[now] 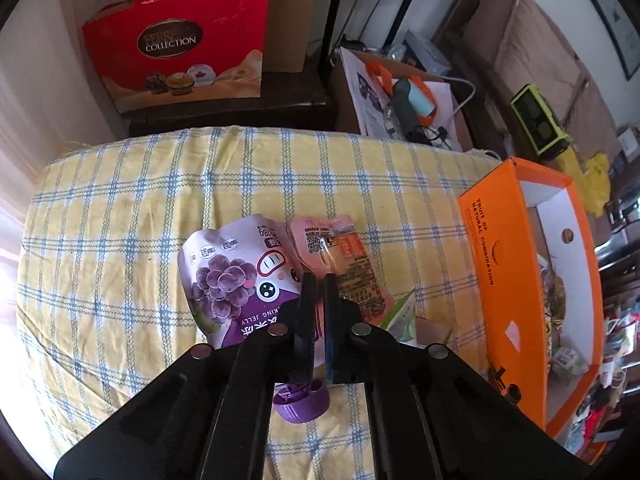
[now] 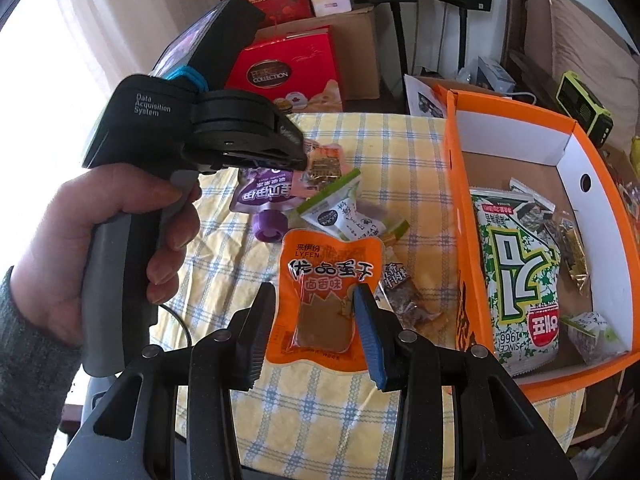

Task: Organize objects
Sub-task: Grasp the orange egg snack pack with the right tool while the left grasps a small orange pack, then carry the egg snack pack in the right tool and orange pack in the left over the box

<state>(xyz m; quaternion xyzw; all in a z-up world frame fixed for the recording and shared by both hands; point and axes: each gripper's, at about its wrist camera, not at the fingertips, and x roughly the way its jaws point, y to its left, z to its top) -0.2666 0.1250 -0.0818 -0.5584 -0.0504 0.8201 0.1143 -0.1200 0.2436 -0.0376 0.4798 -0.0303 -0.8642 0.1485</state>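
Observation:
My left gripper (image 1: 319,280) is nearly shut over the seam between a purple grape jelly pouch (image 1: 228,276) and a pink snack packet (image 1: 340,256) on the checked cloth; whether it pinches either I cannot tell. My right gripper (image 2: 316,292) is open, its fingers on either side of an orange snack packet (image 2: 328,300) lying on the cloth. An orange box (image 2: 456,216) stands to the right and holds a green seaweed pack (image 2: 516,264) and small packets. The left gripper's body (image 2: 192,128) shows in the right wrist view.
A green-white packet (image 2: 340,208) and a dark wrapped snack (image 2: 404,296) lie between the orange packet and the box. A red gift bag (image 1: 180,52) and cardboard boxes stand behind the table. The yellow checked cloth (image 1: 120,208) covers the table.

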